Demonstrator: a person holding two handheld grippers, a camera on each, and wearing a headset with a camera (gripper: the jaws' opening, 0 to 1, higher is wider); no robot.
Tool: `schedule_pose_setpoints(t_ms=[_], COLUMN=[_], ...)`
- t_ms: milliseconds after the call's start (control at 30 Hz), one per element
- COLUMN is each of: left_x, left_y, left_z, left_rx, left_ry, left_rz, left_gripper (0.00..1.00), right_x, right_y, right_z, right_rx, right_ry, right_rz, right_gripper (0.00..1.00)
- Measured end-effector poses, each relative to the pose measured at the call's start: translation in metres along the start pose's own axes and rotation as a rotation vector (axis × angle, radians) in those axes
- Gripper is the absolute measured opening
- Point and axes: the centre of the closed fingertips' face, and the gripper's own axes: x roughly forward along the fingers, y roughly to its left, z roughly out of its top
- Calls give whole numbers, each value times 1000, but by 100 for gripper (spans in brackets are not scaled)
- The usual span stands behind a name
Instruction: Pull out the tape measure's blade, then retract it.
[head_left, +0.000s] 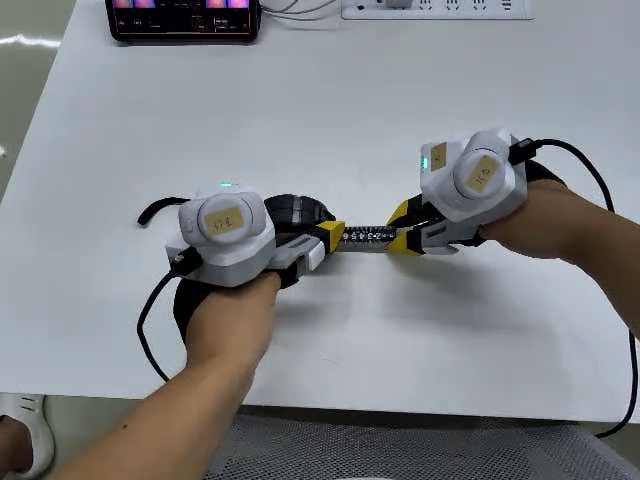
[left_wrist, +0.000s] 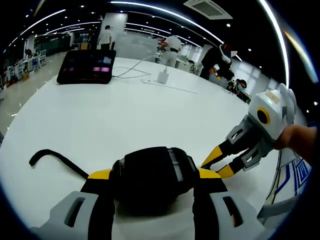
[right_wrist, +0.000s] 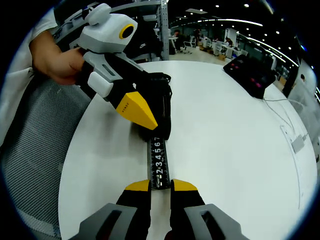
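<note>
Now the tape measure (head_left: 300, 212) sits on the white table (head_left: 330, 120), close to the person, with its black case squeezed tight between the two jaws of the left gripper (left_wrist: 155, 175). A short bit of blade (right_wrist: 159, 162) sticks out of the case toward the right gripper (right_wrist: 160, 186), and that gripper's jaws are pinched shut on the blade's end. A black strap (left_wrist: 50, 157) trails from the case on the other side. Far back on the table lie a dark tablet (head_left: 185, 15) and a white power strip (head_left: 435, 8). The blade looks only a little way out, so I think the pulling is just getting going. The blade is thin and slippery, so it could slide out of the pinch and snap back. If the right gripper pulls up or sideways, the blade could bend, or the case could twist loose from the left jaws.
</note>
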Motion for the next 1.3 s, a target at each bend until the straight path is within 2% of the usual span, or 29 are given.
schedule_pose_setpoints(t_ms=[1300], left_x=[3], left_y=[2], left_z=[-1], left_rx=[-8], left_ry=[-4], left_rz=[-5], left_gripper=[59], right_x=[31], right_y=[3], right_z=[40], right_rx=[-4], right_ry=[-72], right_rz=[14], right_gripper=[11])
